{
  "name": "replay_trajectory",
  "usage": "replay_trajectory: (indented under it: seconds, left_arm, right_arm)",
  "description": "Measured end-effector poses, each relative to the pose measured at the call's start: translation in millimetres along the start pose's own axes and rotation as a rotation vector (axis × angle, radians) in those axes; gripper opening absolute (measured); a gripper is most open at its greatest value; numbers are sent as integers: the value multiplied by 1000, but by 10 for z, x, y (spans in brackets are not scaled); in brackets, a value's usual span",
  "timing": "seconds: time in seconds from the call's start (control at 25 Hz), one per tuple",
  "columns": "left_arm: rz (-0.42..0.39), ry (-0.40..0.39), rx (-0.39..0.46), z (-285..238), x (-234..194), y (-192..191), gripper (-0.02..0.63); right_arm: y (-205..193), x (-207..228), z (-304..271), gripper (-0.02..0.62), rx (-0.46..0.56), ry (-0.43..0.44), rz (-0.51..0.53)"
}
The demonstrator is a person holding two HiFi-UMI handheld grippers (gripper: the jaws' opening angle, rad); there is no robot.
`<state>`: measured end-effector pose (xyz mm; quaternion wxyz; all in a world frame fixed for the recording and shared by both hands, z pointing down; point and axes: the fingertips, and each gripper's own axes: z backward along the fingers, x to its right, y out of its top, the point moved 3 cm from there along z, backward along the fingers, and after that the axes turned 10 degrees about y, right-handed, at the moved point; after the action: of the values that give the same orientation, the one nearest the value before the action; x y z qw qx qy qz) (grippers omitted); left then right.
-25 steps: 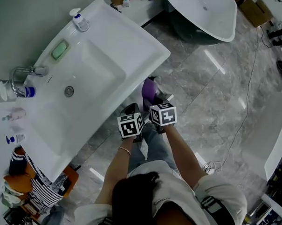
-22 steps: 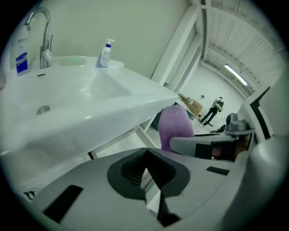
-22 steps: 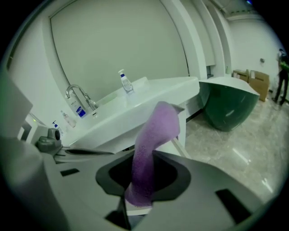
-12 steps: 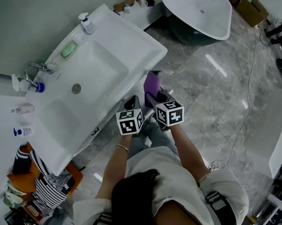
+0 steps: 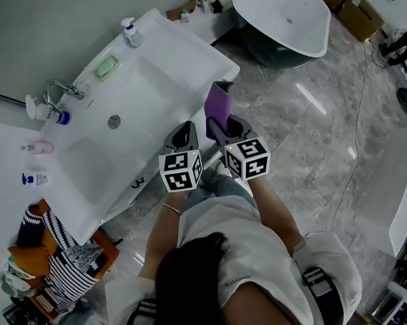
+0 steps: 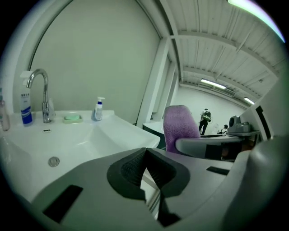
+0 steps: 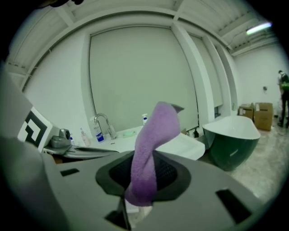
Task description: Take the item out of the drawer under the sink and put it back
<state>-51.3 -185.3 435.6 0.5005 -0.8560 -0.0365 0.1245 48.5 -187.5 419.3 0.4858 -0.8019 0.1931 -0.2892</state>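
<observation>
A purple cloth (image 5: pixel 218 105) stands up out of my right gripper (image 5: pixel 220 129), which is shut on its lower end. In the right gripper view the cloth (image 7: pixel 156 135) rises twisted from between the black pads of the right gripper (image 7: pixel 143 178). My left gripper (image 5: pixel 183 132) is beside it on the left, shut with nothing in it; its pads meet in the left gripper view (image 6: pixel 145 155). Both are held in front of the white sink (image 5: pixel 152 66), near its front edge. The drawer under the sink is hidden below the basin.
On the sink stand a chrome tap (image 5: pixel 59 91), a pump bottle (image 5: pixel 132 32) and a green soap (image 5: pixel 106 67). A white and dark green bathtub (image 5: pixel 285 20) stands behind on the grey marble floor. A striped bag (image 5: pixel 66 265) sits at the lower left.
Both grippers have risen together towards the camera, carrying the purple cloth from below the sink's edge up to the level of the basin rim.
</observation>
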Motion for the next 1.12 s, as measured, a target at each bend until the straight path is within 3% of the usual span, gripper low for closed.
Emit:
replay_trajectory:
  seconds: [0.28, 0.48, 1.12]
  left_arm:
    - [-10, -20, 118, 194, 93, 296, 3]
    - [-2, -25, 178, 292, 91, 431, 3]
    - [-11, -22, 189, 322, 129, 415, 3]
  right_arm:
    - [321, -191, 160, 101, 90, -37, 121]
    - [400, -263, 217, 101, 118, -49, 146]
    - [419, -314, 228, 101, 118, -77, 179]
